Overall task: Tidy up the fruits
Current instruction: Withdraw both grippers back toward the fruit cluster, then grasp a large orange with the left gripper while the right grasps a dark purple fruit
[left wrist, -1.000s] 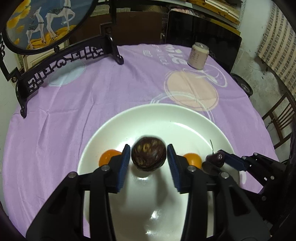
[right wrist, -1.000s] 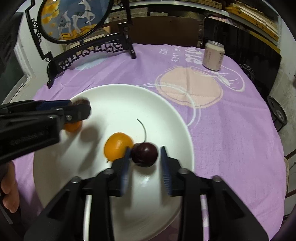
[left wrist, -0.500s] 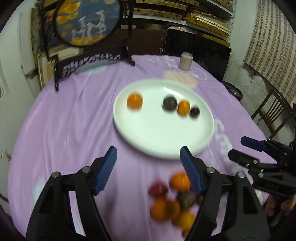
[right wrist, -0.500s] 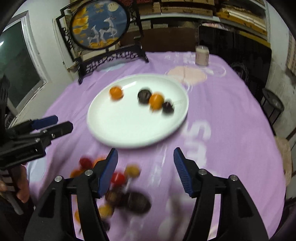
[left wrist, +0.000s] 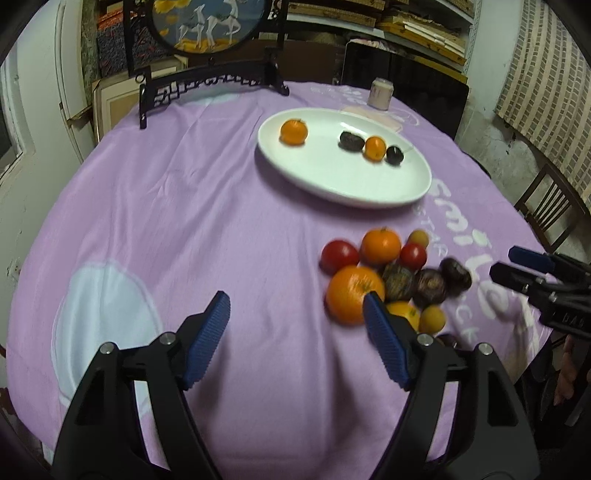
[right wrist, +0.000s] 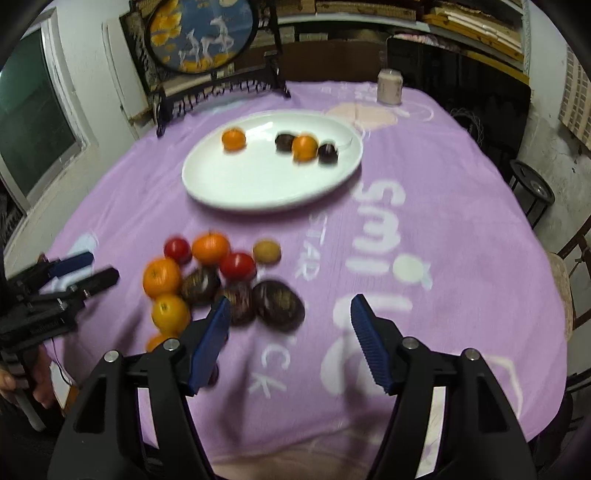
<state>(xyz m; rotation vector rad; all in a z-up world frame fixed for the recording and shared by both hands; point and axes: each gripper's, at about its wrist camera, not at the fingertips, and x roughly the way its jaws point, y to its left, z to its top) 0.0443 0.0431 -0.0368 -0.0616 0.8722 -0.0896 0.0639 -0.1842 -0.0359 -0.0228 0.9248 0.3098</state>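
Though four fruits already sit on the plate, most of the job is left, as I judge it.

Plate (left wrist: pixel 343 184): white, on the far half of the tabletop (left wrist: pixel 184 229), well apart from the loose fruit.
On the plate: an orange (left wrist: pixel 293 131) alone to the left; a dark fruit (left wrist: pixel 350 141), a small orange (left wrist: pixel 375 147) and a cherry (left wrist: pixel 394 154) in a tight row to the right. These look placed.
Pile (left wrist: pixel 391 277): loose fruit bunched on the cloth near the front edge, touching one another. It holds a big orange (left wrist: pixel 352 293), a second orange (left wrist: pixel 380 245), two red tomatoes (left wrist: pixel 339 255), three dark passion fruits (right wrist: pixel 279 301), and several small yellow ones at the near edge. The count of the small ones is unclear; motion blur and the tools hide some.
Left to do: by my reading, every fruit in the pile still has to go to the plate.
Left tool (left wrist: pixel 295 332): released and opening, nothing between its pads; its right pad overlaps the big orange in the picture, contact unclear.
Right tool (right wrist: pixel 290 339): released and opening, empty; it hangs over the cloth just right of the pile, its left pad beside the passion fruits.
Beyond: a can (left wrist: pixel 379 93) and a framed round screen (left wrist: pixel 210 29) at the far edge.
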